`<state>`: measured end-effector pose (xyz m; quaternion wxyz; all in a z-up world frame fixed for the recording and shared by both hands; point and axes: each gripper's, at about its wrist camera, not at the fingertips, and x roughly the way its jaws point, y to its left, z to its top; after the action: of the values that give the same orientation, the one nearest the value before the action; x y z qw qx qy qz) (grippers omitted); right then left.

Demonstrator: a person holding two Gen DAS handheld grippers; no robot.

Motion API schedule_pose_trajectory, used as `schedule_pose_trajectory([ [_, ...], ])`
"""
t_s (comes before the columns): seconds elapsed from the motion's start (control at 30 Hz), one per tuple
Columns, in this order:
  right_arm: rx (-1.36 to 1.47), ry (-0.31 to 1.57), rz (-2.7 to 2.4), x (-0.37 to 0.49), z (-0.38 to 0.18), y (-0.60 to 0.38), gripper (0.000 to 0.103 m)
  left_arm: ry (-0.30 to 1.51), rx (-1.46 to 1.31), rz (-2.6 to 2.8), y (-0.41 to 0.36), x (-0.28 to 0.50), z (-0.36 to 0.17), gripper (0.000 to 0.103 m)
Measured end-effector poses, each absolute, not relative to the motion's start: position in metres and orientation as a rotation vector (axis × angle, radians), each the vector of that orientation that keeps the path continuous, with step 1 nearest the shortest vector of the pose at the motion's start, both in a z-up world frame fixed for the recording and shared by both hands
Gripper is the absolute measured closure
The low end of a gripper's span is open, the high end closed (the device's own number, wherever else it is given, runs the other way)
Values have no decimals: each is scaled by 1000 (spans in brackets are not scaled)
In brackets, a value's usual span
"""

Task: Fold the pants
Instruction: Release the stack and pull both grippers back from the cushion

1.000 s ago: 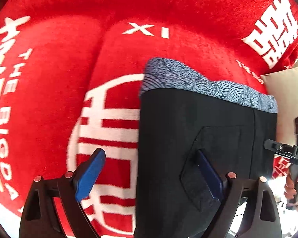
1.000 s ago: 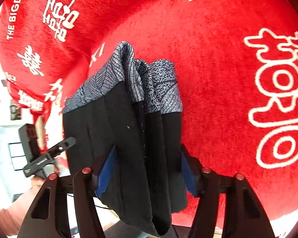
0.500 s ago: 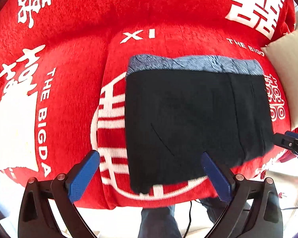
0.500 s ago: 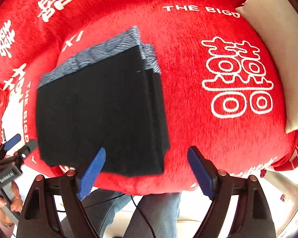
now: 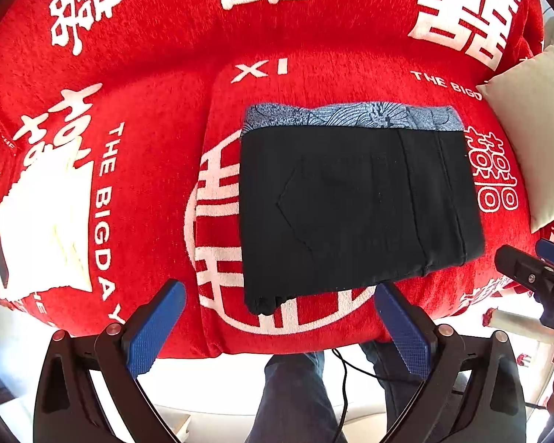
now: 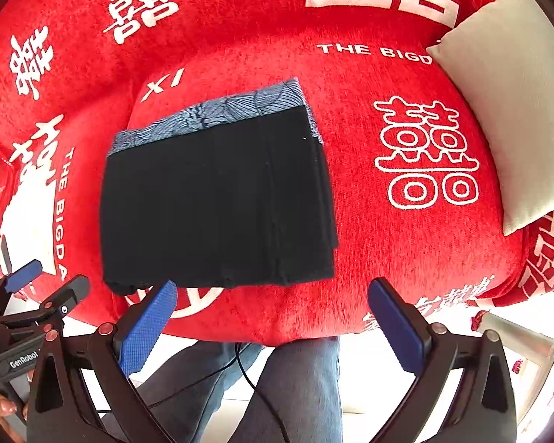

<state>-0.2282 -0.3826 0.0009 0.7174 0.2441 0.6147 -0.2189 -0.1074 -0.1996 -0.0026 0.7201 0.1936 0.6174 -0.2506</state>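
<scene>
pants folded flat on red sofa cover, ahead of both tongs | left tongs released, right tongs just opened, nothing between | judged done: withdraw clear, don't snag hem

Both views bright, daylight-lit. Floor below the near edge blown out white. Red cover saturated; white patch at left glares. Pants nearly featureless black, seams faint. Strong fisheye bulge, dark corner vignetting. Focus sharp, no motion blur.
</scene>
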Motion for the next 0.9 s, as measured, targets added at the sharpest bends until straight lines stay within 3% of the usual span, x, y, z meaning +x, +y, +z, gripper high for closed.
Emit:
schedule_pose_trajectory([
  [0.9, 444, 1402, -512, -224, 32, -352, 0, 1377, 434, -541, -185, -111, 27, 0],
])
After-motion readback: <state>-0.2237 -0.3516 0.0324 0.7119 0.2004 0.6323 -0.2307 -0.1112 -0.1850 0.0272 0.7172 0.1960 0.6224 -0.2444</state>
